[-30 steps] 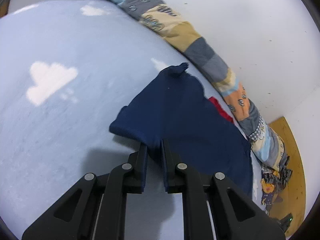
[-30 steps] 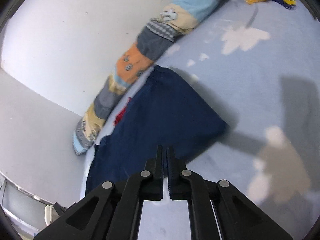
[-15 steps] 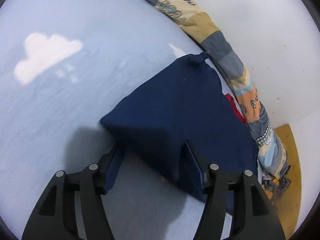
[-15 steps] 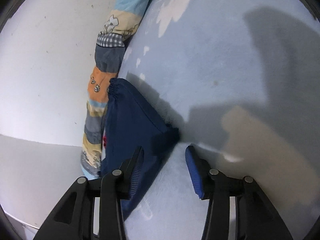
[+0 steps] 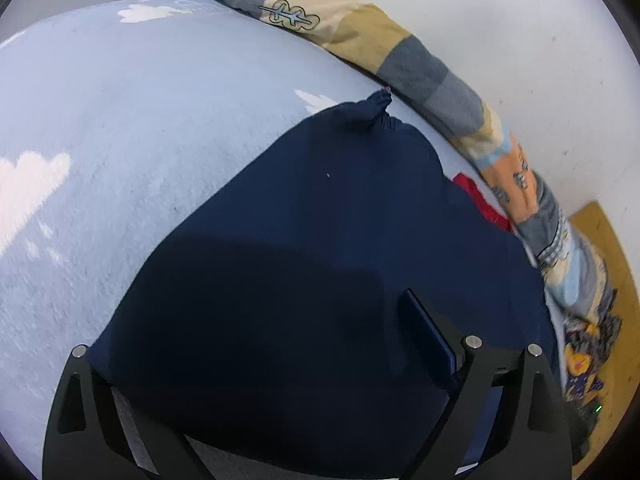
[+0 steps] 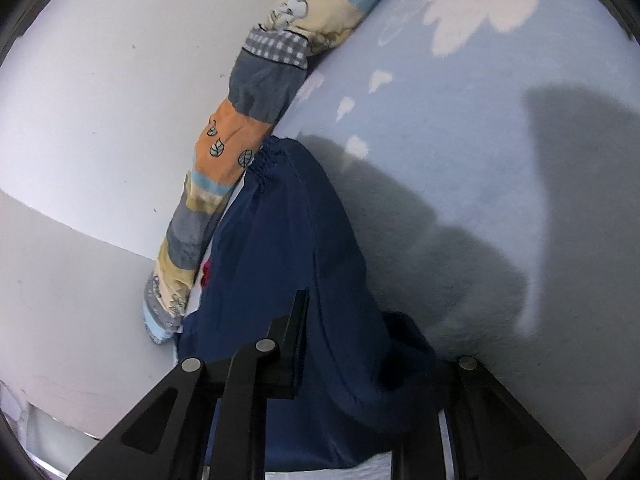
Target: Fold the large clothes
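Patchwork quilt roll [image 5: 420,68] hugs wall — navy garment [image 5: 320,260] just beside.

Under me lies a pale blue blanket [image 5: 168,128] with white clouds [image 6: 480,4]. Along the white wall [image 5: 500,32] runs a long patchwork bolster [image 5: 420,68] — grey, beige, orange. Beyond it, wooden floor [image 5: 612,248] and what may be a crumpled patterned cloth [image 5: 584,364] — blurred.
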